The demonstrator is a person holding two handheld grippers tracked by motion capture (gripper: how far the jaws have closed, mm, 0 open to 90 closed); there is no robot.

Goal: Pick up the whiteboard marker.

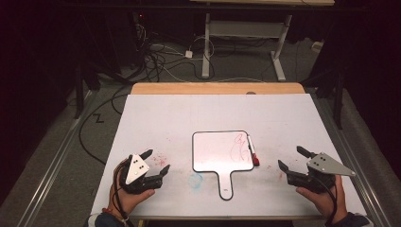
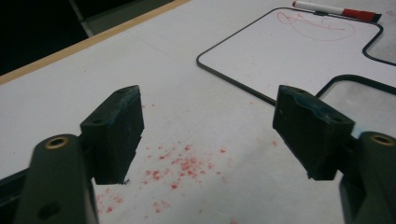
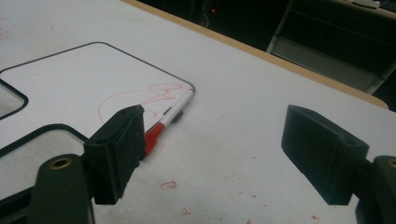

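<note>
Right claw point(image 1: 294, 159) spread, empty; I've got the white red-capped marker pen point(image 1: 252, 152) just left, long axis near-far, closer than left claw point(image 1: 156, 161).

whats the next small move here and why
Probably ease the right claw in toward the red-capped marker, since it lies closest to that side, along the right edge of the small whiteboard with red scribbles on it. Both claws stand open and empty; the left claw is farther off.
</note>
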